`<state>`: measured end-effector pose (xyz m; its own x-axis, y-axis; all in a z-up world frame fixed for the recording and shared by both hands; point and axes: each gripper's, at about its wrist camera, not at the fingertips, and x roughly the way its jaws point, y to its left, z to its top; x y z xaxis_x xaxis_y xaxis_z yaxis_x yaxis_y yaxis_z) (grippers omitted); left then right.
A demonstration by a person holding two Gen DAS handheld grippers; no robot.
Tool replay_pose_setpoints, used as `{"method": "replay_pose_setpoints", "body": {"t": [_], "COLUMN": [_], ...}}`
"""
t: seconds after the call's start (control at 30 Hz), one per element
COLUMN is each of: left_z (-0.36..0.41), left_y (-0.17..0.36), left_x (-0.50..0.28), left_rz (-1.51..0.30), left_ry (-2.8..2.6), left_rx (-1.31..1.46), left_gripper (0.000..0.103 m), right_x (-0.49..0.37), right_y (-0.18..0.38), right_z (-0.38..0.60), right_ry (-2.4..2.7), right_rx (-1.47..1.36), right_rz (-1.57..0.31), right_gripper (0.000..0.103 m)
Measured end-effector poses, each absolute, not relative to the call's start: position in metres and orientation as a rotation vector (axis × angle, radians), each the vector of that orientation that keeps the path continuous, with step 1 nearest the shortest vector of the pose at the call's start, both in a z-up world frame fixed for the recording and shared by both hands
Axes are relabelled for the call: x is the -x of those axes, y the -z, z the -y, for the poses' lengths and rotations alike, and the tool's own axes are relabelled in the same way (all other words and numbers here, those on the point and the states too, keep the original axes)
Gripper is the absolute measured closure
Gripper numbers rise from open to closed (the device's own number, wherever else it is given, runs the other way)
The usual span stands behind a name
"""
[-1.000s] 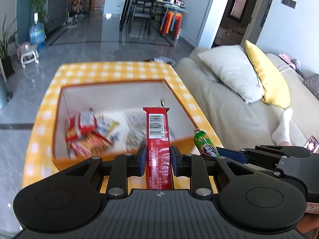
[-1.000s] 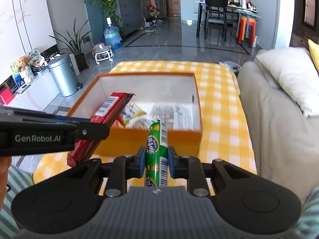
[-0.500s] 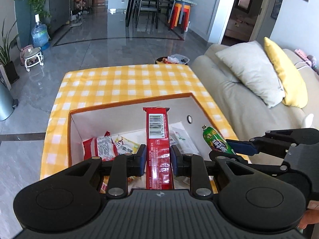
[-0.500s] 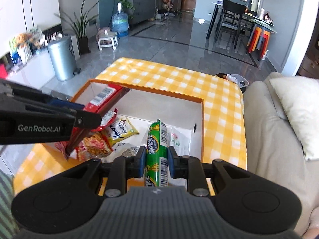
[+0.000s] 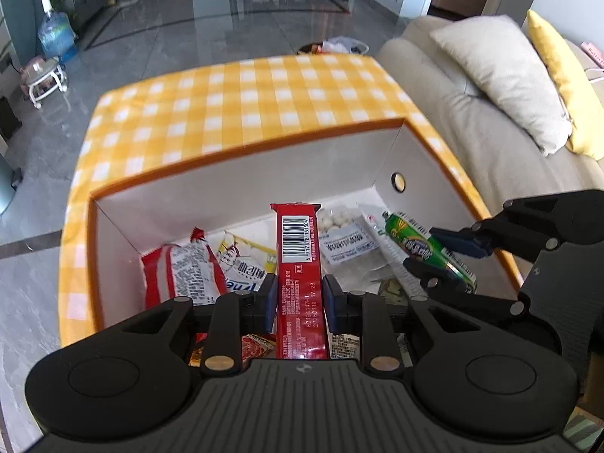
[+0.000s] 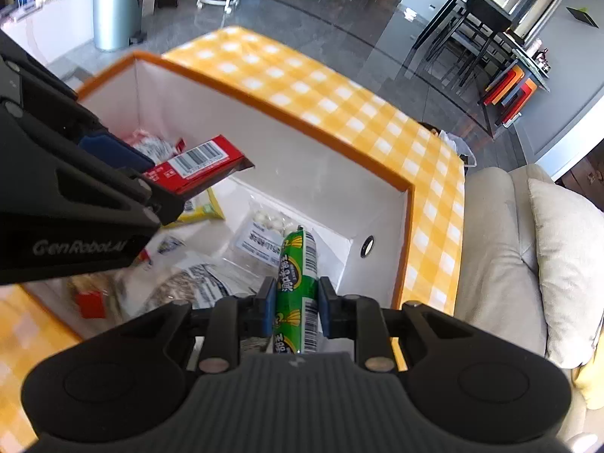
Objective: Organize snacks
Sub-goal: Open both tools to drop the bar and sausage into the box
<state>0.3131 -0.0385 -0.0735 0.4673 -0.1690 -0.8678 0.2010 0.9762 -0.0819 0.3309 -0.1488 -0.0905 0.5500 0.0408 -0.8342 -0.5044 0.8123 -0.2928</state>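
Note:
My left gripper (image 5: pixel 298 298) is shut on a long red snack bar (image 5: pixel 299 260) with a barcode, held over the open orange box (image 5: pixel 234 162). My right gripper (image 6: pixel 295 300) is shut on a green sausage stick (image 6: pixel 296 271), also above the box near its right wall. Each gripper shows in the other's view: the right gripper (image 5: pixel 445 260) with the green stick (image 5: pixel 422 245), the left gripper (image 6: pixel 151 181) with the red bar (image 6: pixel 200 162). Several snack packets lie on the box floor, among them a red-and-white packet (image 5: pixel 181 268) and a clear bag of white pieces (image 5: pixel 339 234).
The box stands on a table with a yellow checked cloth (image 5: pixel 234 102). A beige sofa (image 5: pixel 490 143) with a white cushion (image 5: pixel 502 75) and a yellow cushion (image 5: pixel 566 79) runs along the right. A grey bin (image 6: pixel 113 3) and dining chairs (image 6: pixel 479 26) stand further off.
Both grippers have moved forward and down over the box, keeping hold of the red bar and the green stick. The right gripper has rolled, so the box looks tilted in its view.

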Motion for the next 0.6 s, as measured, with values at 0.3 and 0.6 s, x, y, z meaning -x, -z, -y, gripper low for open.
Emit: {"method": "replay_pose_setpoints", "body": {"t": [0.3,0.6], "left_z": [0.04,0.04], "left_y": [0.099,0.112], "left_x": [-0.327,-0.334], "left_rz": [-1.131,-1.186], "left_ry": [0.258,0.231], "left_rx": [-0.035,-0.029], "left_gripper": [0.076,0.076], "right_x": [-0.343,-0.35], "right_y": [0.117,0.135], "right_z": [0.144,0.146], "right_ry": [-0.34,-0.357], "right_rx": [0.665,0.684], "right_rz": [-0.979,-1.041], "right_gripper": [0.084,0.084]}}
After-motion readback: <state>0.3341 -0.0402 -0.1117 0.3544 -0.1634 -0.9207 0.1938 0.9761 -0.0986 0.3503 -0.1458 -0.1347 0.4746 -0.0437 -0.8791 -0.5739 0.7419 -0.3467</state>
